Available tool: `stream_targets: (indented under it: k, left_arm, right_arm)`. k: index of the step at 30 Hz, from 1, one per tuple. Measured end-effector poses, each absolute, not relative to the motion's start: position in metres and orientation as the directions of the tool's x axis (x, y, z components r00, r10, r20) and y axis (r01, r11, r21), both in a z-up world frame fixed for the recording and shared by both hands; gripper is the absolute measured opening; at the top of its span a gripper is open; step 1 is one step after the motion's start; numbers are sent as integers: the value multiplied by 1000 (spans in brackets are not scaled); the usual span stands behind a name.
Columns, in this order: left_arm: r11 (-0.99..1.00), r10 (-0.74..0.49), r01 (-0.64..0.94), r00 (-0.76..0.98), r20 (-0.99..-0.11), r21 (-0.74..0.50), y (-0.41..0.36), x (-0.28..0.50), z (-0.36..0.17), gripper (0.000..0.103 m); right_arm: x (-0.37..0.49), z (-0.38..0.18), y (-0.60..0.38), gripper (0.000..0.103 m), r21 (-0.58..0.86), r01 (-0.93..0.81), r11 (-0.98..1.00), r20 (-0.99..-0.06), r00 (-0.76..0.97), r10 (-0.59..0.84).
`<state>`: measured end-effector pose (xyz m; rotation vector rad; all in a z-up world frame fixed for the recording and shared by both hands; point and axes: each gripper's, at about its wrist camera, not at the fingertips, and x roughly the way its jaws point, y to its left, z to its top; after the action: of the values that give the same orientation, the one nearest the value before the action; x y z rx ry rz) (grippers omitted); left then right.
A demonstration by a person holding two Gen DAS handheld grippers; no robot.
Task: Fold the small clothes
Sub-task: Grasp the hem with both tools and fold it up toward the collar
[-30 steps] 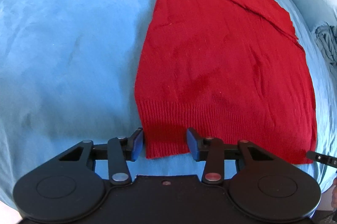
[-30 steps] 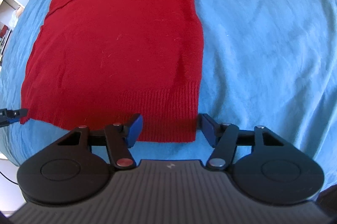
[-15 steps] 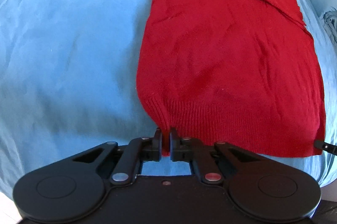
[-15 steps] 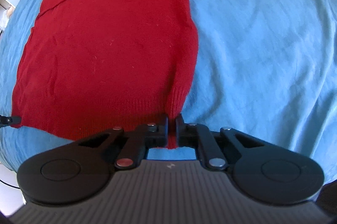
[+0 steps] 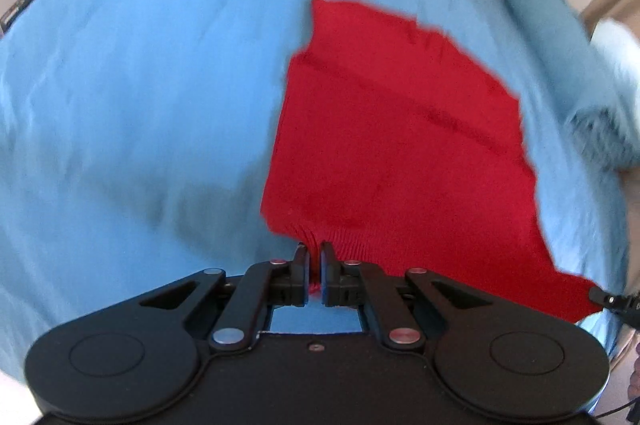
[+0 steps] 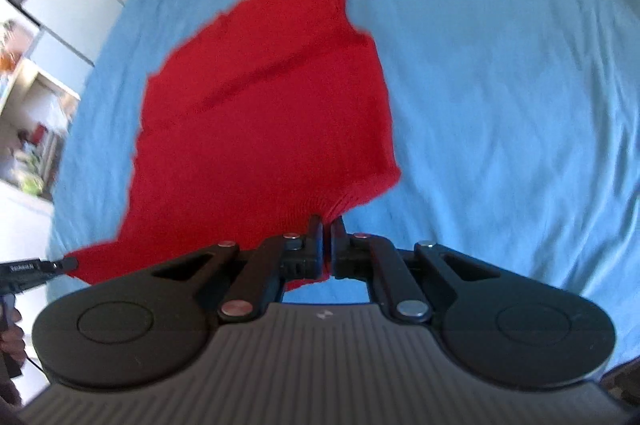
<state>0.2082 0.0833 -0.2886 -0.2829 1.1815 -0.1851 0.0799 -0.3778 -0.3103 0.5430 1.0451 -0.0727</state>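
Each hand-held gripper — left (image 5: 314, 257), right (image 6: 327, 231) — pinches a corner of the red sweater's (image 5: 400, 145) ribbed hem above the blue bedsheet (image 5: 140, 85).

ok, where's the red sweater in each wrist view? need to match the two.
Left wrist: red sweater fills centre-right, ribbed hem pinched between the left gripper fingers at bottom centre.
Right wrist: red sweater sits centre-left, hem corner pinched in the right gripper.
Shared landmark: the blue bedsheet under it; each view also catches the other gripper's tip at the far hem corner.
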Motion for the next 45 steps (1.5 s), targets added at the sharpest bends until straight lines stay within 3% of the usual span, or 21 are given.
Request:
stream_targets:
  k: [9, 15, 19, 26, 36, 38, 39, 40, 41, 42, 45]
  left_arm:
    - [918, -354, 33, 522, -776, -396, 76, 318, -237, 5]
    - [912, -365, 71, 591, -720, -403, 50, 414, -237, 5]
    - [918, -319, 15, 623, -714, -397, 38, 469, -273, 5]
    - [918, -239, -101, 629, -739, -383, 26, 531, -354, 5]
    - [934, -177, -140, 617, -767, -328, 9, 576, -380, 5]
    - [942, -149, -150, 613, -775, -300, 4, 583, -385, 11]
    - [946, -132, -155, 615, -777, -284, 2, 586, -384, 17]
    - [949, -121, -155, 622, -774, -273, 0, 586, -383, 39]
    - [952, -113, -151, 635, -765, -265, -1, 585, -381, 60]
    - [957, -103, -140, 652, -751, -254, -1, 581, -377, 65]
    - [979, -83, -80, 683, -726, -187, -5, 568, -365, 68]
  right_arm:
    - [177, -243, -399, 18, 478, 329, 814, -742, 648, 173]
    - [279, -240, -413, 18, 503, 276, 819, -680, 712, 177]
    - [356, -268, -423, 18, 464, 238, 853, -683, 709, 174]
    - [452, -370, -449, 18, 473, 291, 832, -726, 663, 181]
    - [497, -418, -476, 19, 488, 332, 807, -739, 649, 181]
    - [508, -429, -474, 24, 471, 339, 814, -757, 630, 176]
    - [512, -432, -473, 35, 460, 343, 819, -763, 624, 168]
    - [513, -435, -472, 55, 453, 340, 824, -765, 623, 164]
    - [511, -432, -470, 65, 442, 330, 834, -758, 635, 150]
    - [507, -427, -467, 77, 420, 316, 851, -744, 656, 124]
    - [497, -413, -458, 78, 341, 256, 905, -732, 676, 85]
